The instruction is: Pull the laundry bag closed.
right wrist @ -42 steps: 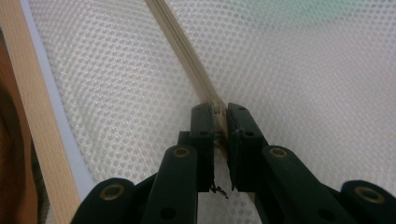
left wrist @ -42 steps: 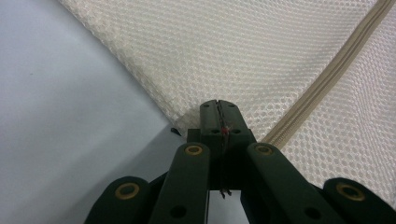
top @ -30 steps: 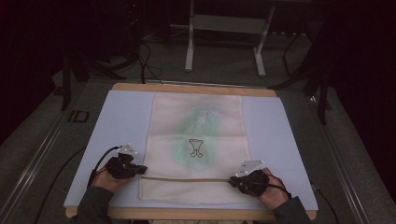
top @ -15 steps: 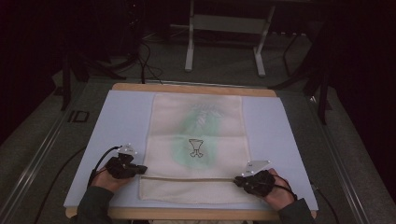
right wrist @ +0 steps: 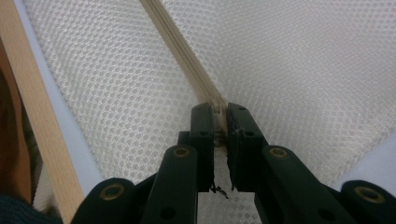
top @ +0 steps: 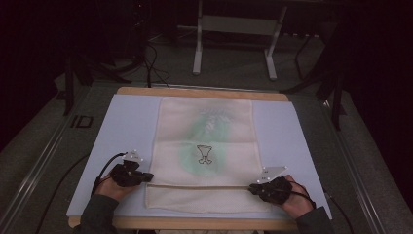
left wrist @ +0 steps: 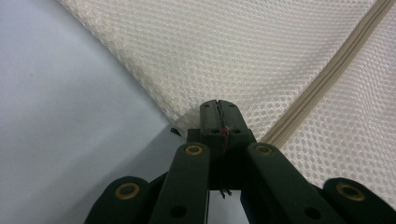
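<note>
A cream mesh bag with a green patch and a small black drawing lies flat on the light blue mat. A zipper runs across the bag near its front end. My left gripper is at the bag's left edge, by the zipper's left end. In the left gripper view it is shut on the mesh, with the zipper running off to the right. My right gripper is at the zipper's right end. In the right gripper view its jaws pinch the zipper.
The mat lies on a wooden table whose front edge runs close beside my right gripper. A metal stand and cables are on the dark floor behind the table. Rails flank the table on both sides.
My right gripper has shifted a little to the right along the zipper line. The left gripper and the bag have stayed where they were.
</note>
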{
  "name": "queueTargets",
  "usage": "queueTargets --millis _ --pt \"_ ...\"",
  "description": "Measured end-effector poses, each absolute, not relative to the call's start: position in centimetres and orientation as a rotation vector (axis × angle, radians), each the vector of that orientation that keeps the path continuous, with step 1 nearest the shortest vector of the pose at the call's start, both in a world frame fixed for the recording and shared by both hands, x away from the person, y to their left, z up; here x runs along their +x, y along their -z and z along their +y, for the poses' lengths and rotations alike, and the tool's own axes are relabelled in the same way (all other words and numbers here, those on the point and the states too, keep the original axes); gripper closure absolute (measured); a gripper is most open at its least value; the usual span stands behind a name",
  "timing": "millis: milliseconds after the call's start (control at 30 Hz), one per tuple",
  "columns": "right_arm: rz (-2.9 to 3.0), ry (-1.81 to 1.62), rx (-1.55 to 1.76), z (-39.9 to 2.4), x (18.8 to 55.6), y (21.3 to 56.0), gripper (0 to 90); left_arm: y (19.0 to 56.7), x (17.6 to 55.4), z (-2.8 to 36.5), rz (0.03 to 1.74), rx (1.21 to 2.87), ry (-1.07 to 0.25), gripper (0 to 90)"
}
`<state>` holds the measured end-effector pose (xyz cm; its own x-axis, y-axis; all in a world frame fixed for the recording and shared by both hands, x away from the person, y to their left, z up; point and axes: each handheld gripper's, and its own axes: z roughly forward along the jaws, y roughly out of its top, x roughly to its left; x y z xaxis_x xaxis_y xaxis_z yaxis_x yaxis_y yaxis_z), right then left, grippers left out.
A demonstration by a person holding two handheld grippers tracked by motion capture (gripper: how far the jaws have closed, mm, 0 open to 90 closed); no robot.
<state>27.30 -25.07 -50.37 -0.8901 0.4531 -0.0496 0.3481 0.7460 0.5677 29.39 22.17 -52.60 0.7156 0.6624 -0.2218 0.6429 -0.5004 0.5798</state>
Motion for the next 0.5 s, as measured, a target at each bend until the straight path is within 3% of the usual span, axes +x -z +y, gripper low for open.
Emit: queueTargets --millis 500 --pt "2.778 -0.810 0.695 -27.9 27.8 50.5 82.3 52.6 29.4 22.2 0.988 2.265 -0.037 90.0"
